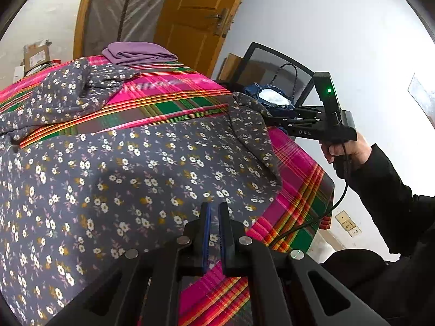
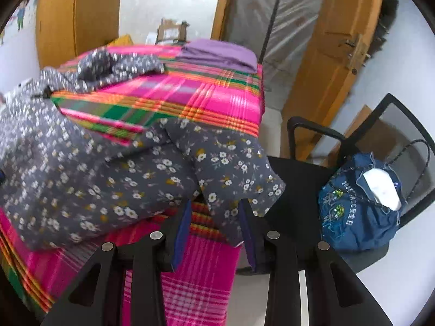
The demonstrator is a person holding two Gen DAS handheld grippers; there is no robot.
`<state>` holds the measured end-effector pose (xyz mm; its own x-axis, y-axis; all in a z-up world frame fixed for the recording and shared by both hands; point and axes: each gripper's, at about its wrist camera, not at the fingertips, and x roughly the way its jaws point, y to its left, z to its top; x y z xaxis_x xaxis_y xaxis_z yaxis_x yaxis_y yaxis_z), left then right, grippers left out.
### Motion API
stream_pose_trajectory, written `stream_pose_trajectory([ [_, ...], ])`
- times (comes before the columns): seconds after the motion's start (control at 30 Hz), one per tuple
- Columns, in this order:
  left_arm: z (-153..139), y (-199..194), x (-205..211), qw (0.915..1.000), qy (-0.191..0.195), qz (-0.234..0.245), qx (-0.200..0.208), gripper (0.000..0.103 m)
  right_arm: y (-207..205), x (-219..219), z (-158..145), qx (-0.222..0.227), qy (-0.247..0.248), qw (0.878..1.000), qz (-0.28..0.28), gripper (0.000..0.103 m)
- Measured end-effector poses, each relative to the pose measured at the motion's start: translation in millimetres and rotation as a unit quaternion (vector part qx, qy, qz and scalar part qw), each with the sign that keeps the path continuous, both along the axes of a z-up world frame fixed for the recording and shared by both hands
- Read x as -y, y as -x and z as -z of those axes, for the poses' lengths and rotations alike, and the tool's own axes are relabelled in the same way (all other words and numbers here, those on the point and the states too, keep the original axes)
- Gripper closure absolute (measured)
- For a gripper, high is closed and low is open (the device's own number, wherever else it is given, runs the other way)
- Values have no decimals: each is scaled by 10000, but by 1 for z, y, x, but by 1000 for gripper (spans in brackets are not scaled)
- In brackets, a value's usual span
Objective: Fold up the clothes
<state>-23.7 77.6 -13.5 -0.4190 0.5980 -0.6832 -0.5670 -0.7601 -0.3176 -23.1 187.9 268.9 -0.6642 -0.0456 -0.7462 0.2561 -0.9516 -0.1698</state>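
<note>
A grey floral garment (image 1: 130, 168) lies spread over a table with a pink plaid cloth (image 1: 174, 92). My left gripper (image 1: 214, 212) sits over the garment's near edge with its blue pads almost together; the frames do not show whether fabric is pinched. My right gripper (image 2: 214, 206) is open at the table's right edge, its fingers on either side of a hanging corner of the floral garment (image 2: 231, 168). It also shows in the left wrist view (image 1: 267, 118), at the garment's raised far right corner. A sleeve (image 1: 89, 81) lies bunched at the far left.
A folded purple garment (image 1: 138, 53) lies at the table's far edge. A black mesh chair (image 2: 361, 141) beside the table holds a blue bag (image 2: 359, 206). A wooden door (image 1: 195, 16) and a plastic-covered doorway stand behind. Cardboard boxes (image 1: 35, 57) sit at the far left.
</note>
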Motion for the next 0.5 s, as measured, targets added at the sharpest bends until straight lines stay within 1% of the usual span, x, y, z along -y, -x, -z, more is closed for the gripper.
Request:
stream_pose_trajectory([
  [0.03, 0, 0, 1, 10000, -1, -16, 4, 98, 0, -1, 0, -13, -27, 10000, 6, 93],
  [0.07, 0, 0, 1, 10000, -4, -16, 4, 98, -1, -3, -2, -64, -17, 10000, 37, 97],
  [0.17, 0, 0, -1, 10000, -12, 6, -2, 98, -12, -16, -15, -313, 51, 9992, 222, 99],
  [0.3, 1, 0, -3, 10000, -11, 47, 0, 98, -34, -48, -36, -624, -44, 9956, 691, 99],
  [0.43, 2, -2, -4, 10000, -28, 71, -4, 98, -56, -87, -48, -734, -192, 9888, 1282, 99],
  [0.5, 2, -3, -3, 10000, -35, 77, -5, 98, -68, -108, -51, -735, -178, 9842, 1600, 99],
])
